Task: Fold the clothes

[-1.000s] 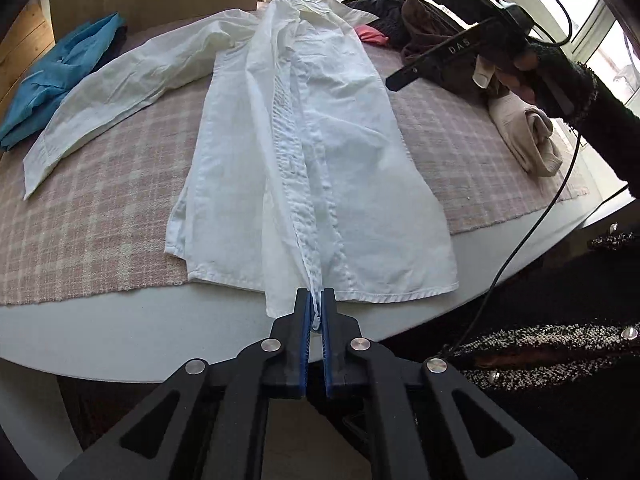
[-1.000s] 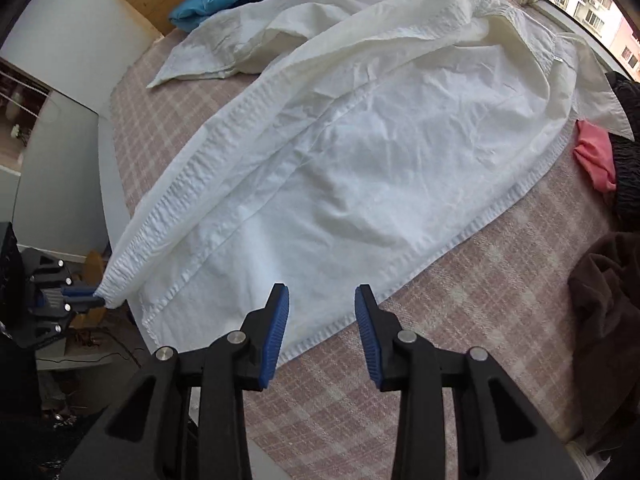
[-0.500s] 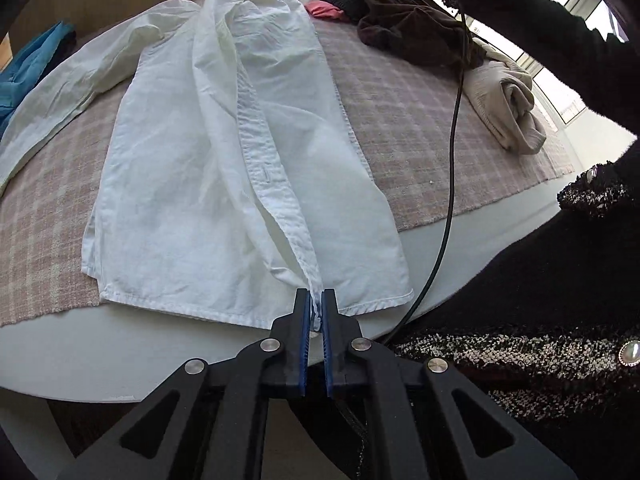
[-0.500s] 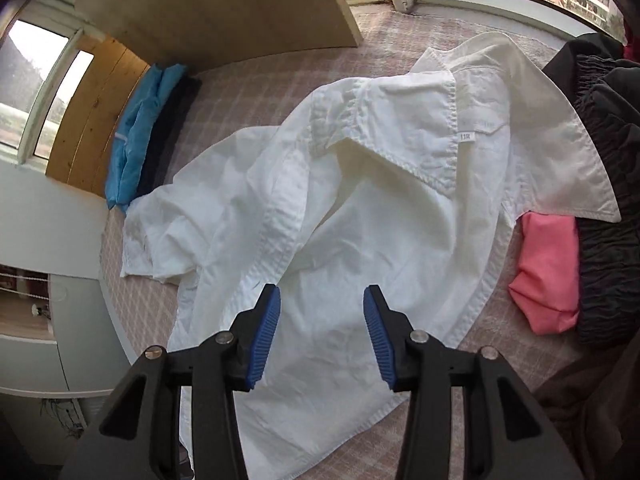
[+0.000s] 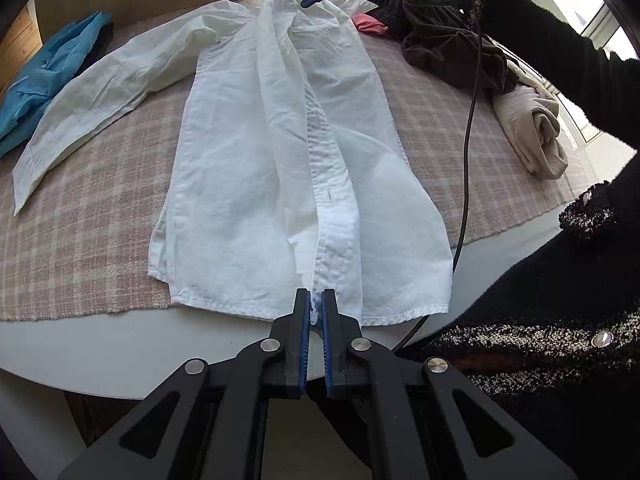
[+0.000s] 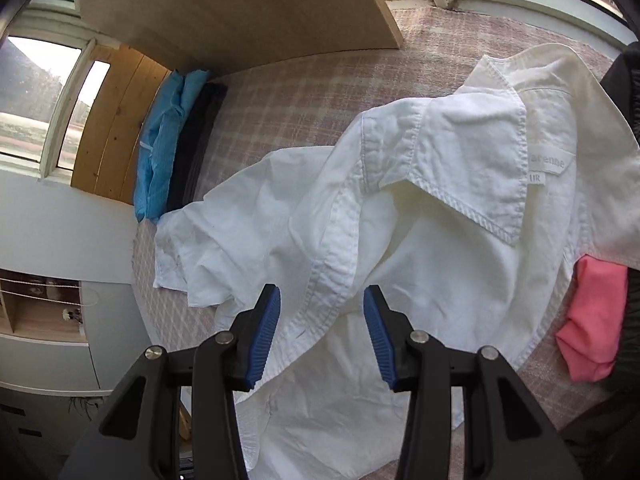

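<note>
Left hand-held gripper [image 5: 316,304] pinching white shirt [image 5: 248,152] hem, right hand-held gripper [image 6: 320,320] spread, over checked tablecloth [image 5: 80,216] beside windows [image 6: 48,92].

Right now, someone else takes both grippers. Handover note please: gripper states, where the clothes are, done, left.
Left gripper: shut on the white shirt, pinching the bottom end of the button placket at the near table edge.
Right gripper: open, empty, hovering over the placket just below the collar.
The shirt lies lengthwise on the checked cloth, front up, one sleeve spread out to the side.
Blue garment at the far left; pink item, brown garment and beige garment to the right.
Done: the shirt is laid out; no folds made.
Left: grip the collar end, then fold; the other garments look unfolded.
</note>
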The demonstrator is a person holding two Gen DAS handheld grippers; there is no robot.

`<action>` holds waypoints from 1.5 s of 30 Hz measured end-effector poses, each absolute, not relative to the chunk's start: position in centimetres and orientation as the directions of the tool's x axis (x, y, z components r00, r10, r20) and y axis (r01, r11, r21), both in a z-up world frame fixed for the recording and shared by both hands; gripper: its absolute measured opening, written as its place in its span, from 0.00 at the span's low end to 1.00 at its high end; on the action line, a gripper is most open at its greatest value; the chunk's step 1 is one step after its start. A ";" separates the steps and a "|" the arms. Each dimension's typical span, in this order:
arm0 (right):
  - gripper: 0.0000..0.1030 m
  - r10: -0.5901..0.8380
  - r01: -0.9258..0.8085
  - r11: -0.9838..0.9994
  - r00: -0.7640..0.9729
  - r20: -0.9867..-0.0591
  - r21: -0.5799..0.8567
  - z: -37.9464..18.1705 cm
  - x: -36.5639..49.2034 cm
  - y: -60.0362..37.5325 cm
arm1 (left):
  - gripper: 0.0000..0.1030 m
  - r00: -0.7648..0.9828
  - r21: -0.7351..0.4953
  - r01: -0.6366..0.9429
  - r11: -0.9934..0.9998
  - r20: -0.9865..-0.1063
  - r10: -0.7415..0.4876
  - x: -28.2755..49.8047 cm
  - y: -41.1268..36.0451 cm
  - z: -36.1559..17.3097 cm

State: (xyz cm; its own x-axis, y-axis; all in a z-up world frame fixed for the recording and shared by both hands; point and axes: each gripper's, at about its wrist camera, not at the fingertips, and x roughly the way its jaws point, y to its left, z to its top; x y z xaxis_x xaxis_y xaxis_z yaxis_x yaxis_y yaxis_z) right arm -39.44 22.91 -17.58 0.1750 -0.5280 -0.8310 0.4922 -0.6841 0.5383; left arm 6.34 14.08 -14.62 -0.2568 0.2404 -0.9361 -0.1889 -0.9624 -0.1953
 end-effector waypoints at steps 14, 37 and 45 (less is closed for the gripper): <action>0.07 -0.465 0.652 -0.662 0.031 -0.885 0.371 -12.2 -39.1 24.0 | 0.05 -0.266 -0.225 -0.279 -0.934 -0.916 0.300 7.5 16.7 -13.0; 0.25 -0.210 0.705 -0.696 -0.014 -0.978 0.140 -18.0 -39.0 26.5 | 0.20 -0.149 -0.275 -0.337 -0.900 -0.929 0.339 3.3 20.2 -18.0; 0.25 -0.238 0.673 -0.720 -0.009 -0.971 0.170 -17.9 -40.0 28.8 | 0.21 -0.180 -0.366 -0.366 -0.855 -0.874 0.451 5.1 20.4 -15.0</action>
State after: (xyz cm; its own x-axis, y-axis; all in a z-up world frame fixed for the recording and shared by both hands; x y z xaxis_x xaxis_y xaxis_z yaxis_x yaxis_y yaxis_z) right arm -40.01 28.80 -17.91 -0.0091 -0.2382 -0.9712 0.6725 -0.7202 0.1703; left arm 5.15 20.42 -14.95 -0.1795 0.4512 -0.8742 -0.3664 -0.8553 -0.3662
